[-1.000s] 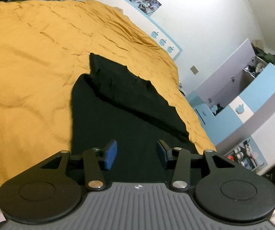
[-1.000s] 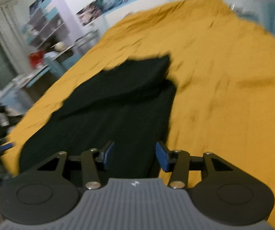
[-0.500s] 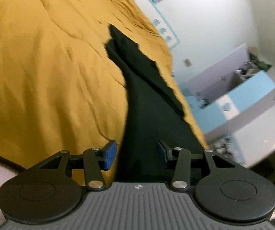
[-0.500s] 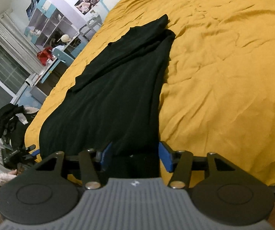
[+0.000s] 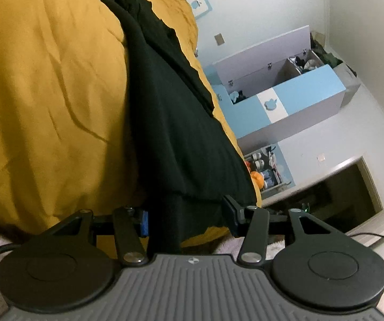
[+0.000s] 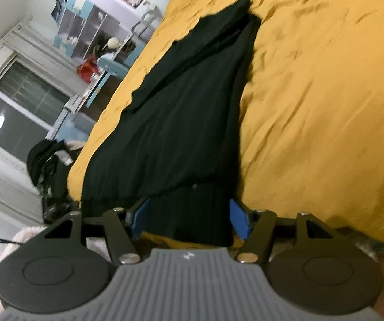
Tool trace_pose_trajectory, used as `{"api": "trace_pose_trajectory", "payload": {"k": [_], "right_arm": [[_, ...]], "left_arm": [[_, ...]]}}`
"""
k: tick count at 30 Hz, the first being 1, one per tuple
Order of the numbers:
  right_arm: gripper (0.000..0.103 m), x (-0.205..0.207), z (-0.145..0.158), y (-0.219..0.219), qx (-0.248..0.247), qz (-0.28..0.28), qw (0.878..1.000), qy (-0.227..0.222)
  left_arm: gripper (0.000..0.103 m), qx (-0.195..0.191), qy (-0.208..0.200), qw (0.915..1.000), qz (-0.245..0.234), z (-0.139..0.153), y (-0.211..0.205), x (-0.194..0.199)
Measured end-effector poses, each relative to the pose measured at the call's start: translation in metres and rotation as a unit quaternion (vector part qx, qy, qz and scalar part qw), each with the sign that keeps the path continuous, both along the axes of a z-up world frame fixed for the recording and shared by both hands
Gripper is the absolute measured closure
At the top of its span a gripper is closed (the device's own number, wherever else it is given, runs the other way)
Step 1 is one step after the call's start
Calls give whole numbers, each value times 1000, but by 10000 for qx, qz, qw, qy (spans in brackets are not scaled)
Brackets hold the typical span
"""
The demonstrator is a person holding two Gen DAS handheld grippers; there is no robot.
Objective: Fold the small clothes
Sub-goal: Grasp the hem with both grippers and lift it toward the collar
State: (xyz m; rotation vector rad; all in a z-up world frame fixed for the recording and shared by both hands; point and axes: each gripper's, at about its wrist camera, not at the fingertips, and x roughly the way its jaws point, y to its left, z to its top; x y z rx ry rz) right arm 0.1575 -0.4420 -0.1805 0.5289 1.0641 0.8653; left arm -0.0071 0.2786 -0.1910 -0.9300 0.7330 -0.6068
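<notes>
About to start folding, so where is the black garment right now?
The black garment lies lengthwise on the yellow bedspread, its near hem over the bed's edge between both open claws.

A long black garment point(image 5: 170, 112) lies stretched on the mustard-yellow bedspread point(image 5: 44, 93), its near end hanging over the bed's near edge. The blue-and-grey cabinet point(image 5: 285, 99) stands beyond the bed's one side; a window point(image 6: 18, 101) and shelving point(image 6: 90, 29) stand beyond the other.
</notes>
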Motion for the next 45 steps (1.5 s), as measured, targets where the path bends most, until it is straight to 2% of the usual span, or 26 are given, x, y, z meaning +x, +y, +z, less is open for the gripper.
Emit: {"api": "trace_pose_trajectory", "payload": {"k": [2, 3, 5, 7, 8, 9, 11, 13, 16, 17, 19, 20, 22, 26, 29, 33, 36, 40, 45], "right_arm": [[44, 0, -4, 3, -146, 23, 9999, -19], [44, 1, -7, 3, -236, -98, 9997, -16], [43, 5, -12, -2, -78, -290, 9995, 117], [43, 4, -14, -1, 334, -194, 9989, 246], [43, 4, -14, -1, 334, -194, 9989, 246], [43, 1, -13, 7, 359, 107, 9990, 244], [43, 1, -13, 11, 276, 259, 9990, 243], [43, 2, -18, 13, 52, 186, 9994, 281], [46, 5, -26, 12, 360, 9, 9981, 494], [50, 4, -25, 14, 381, 21, 9983, 443], [77, 0, -21, 18, 284, 79, 9992, 253], [77, -2, -19, 18, 213, 95, 9996, 182], [80, 0, -18, 16, 260, 66, 9994, 228], [81, -1, -7, 14, 363, 37, 9992, 149], [81, 0, 5, 15, 492, 47, 9988, 41], [85, 2, 20, 13, 792, -78, 9968, -112], [86, 5, 28, 9, 1276, -380, 9910, -134], [87, 11, 36, 9, 1684, -653, 9834, -180], [87, 37, 53, 11, 2321, -1172, 9651, -298]], "left_arm": [[44, 290, 105, 9989, 352, 0, 0, 1], [44, 275, 188, 9985, 444, -2, 3, 2], [44, -58, 169, 9990, 411, -5, 5, 1], [43, -97, 77, 9997, 232, -2, 0, -1], [43, -128, 59, 9998, 119, 0, -4, 0], [43, -188, 46, 9998, -25, 0, -7, 2], [43, -55, 67, 9998, -167, 2, -13, 5], [43, -23, 176, 9998, -135, -1, -14, 9], [43, -200, 151, 9997, -81, -4, -14, 7], [49, -63, 78, 9999, -16, -1, -16, 6], [68, 337, -30, 9994, 103, 2, -19, -1], [77, 376, -50, 9992, 104, 2, -20, -6], [88, 373, -9, 9992, 119, 3, -19, -12], [91, 297, -101, 9994, 176, 18, -24, -20], [94, 265, -200, 9986, 400, 29, -22, -22], [97, 230, -90, 9975, 655, 36, -30, -15], [97, -18, 11, 9949, 1007, 38, -32, -11], [98, -690, -423, 9863, 1437, 53, -27, 1], [98, -1075, -867, 9750, 1739, 77, -5, 46]]}}
